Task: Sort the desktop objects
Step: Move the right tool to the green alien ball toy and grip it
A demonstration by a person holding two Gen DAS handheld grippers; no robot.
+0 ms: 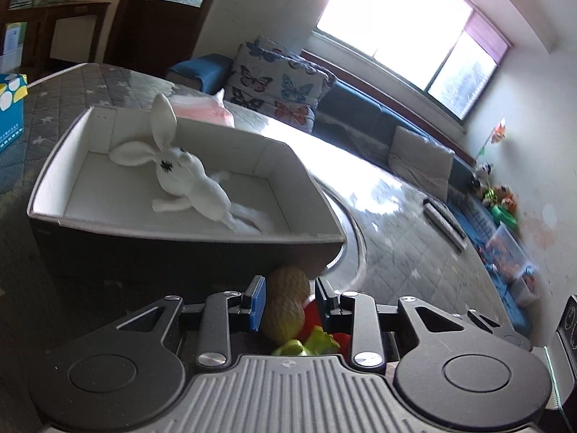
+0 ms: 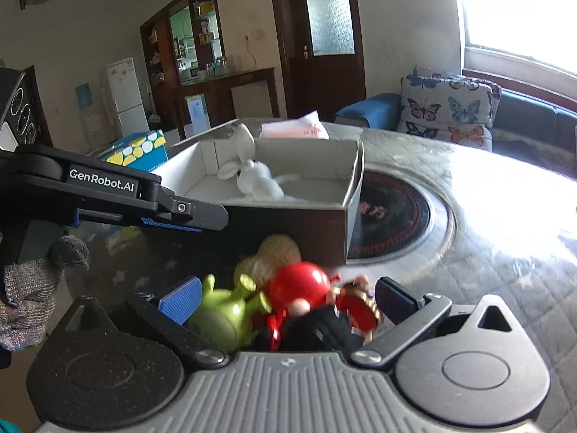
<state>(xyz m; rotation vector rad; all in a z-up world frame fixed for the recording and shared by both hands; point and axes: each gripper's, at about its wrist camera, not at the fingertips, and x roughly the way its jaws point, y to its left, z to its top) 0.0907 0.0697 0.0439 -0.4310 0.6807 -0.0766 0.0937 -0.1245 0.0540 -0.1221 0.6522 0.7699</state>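
An open box [image 1: 180,231] [image 2: 288,209] with a white lining stands on the table and holds a white plush rabbit [image 1: 194,180] [image 2: 258,176]. In front of the box lie a tan peanut-shaped toy [image 1: 285,306] [image 2: 268,259], a green alien figure [image 2: 225,312] [image 1: 306,344], a red ball-shaped toy [image 2: 301,285] and a small red figure [image 2: 359,305]. My left gripper [image 1: 290,305] is open with the peanut toy between its blue pads. My right gripper [image 2: 288,299] is open around the green and red toys. The left gripper's arm shows in the right wrist view [image 2: 108,195].
The table [image 1: 396,223] has a quilted star cover under glass and a round inset [image 2: 396,216]. A pink packet [image 1: 202,110] lies behind the box, a blue-yellow carton [image 2: 137,149] to its left. Remote controls [image 1: 445,222] lie far right. A sofa with butterfly cushions [image 1: 277,86] is behind.
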